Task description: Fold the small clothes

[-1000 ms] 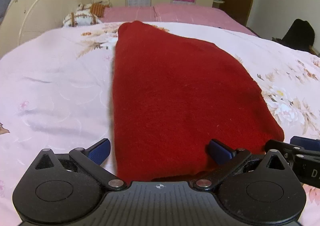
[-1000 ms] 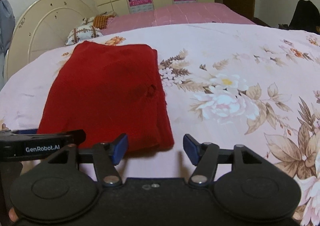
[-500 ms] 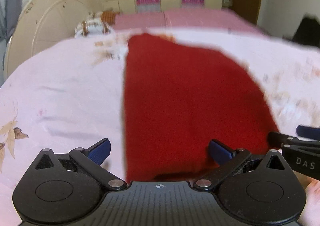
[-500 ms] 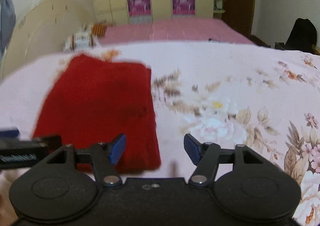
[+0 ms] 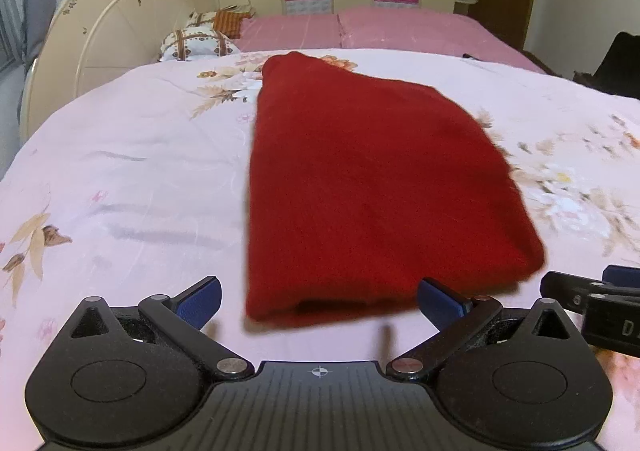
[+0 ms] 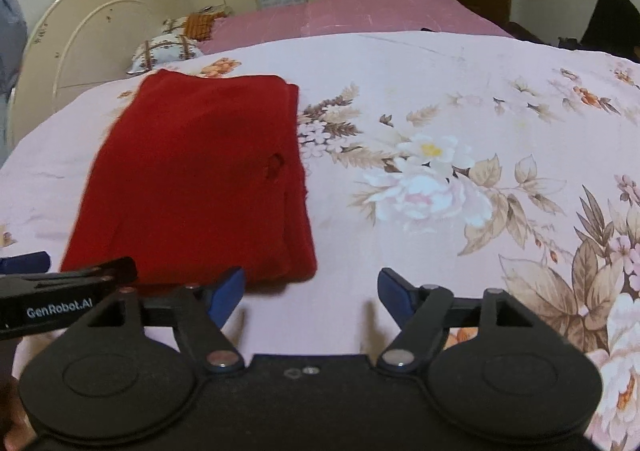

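Lying flat on the floral bedspread (image 5: 120, 179), the folded red garment (image 5: 360, 187) sits just ahead of both tongs. Left tongs (image 5: 320, 301) are spread wide, holding nothing; right tongs (image 6: 312, 291) are likewise apart and empty, near the garment's right corner

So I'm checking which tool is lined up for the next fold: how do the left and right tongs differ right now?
The left tongs face the red garment, its near edge lying between their blue tips; the right tongs point mostly at bare floral bedsheet, with the garment's corner by their left tip only. The left tongs gape wider than the right. Both are open, holding nothing.
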### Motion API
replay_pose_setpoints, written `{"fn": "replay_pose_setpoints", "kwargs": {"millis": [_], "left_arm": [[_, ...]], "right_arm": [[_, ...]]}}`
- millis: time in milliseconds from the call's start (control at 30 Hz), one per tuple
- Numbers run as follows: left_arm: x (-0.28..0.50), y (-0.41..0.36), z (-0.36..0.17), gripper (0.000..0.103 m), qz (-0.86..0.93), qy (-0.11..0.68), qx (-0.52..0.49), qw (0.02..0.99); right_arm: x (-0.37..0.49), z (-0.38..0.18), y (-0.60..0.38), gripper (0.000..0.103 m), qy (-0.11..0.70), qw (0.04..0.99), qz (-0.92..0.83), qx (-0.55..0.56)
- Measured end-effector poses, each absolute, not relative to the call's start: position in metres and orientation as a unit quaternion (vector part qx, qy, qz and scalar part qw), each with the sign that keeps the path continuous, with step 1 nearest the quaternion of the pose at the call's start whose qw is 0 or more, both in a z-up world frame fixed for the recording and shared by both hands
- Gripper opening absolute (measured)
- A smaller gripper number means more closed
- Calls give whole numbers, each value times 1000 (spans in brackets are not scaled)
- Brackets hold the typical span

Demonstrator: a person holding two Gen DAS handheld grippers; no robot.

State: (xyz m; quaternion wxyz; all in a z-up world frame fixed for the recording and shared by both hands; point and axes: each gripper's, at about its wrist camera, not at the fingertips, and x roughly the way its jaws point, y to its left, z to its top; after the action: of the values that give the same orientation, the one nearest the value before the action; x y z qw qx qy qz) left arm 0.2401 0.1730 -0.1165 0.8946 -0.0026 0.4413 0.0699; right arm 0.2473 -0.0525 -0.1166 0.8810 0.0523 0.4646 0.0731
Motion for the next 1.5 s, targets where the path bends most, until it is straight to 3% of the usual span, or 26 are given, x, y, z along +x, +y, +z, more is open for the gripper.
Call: {"fn": "replay_pose_setpoints", "kwargs": {"millis": [467,833,1000,1500], "left_arm": [[81,139,-2,103,86,367,2,926],[-33,109,62,103,98,322,3,942],[-57,103,75,103,104,314,-8,944],[-80,91,92,103,137,299,-10,944]], "right_arm": [[104,-7,-84,76,396,903,169,-9],[-8,72,-126,77,304,945,120,-2],[-29,83,-136,78,269,959,91,-12],[-33,67,-149,79,291,953,88,-7]]}}
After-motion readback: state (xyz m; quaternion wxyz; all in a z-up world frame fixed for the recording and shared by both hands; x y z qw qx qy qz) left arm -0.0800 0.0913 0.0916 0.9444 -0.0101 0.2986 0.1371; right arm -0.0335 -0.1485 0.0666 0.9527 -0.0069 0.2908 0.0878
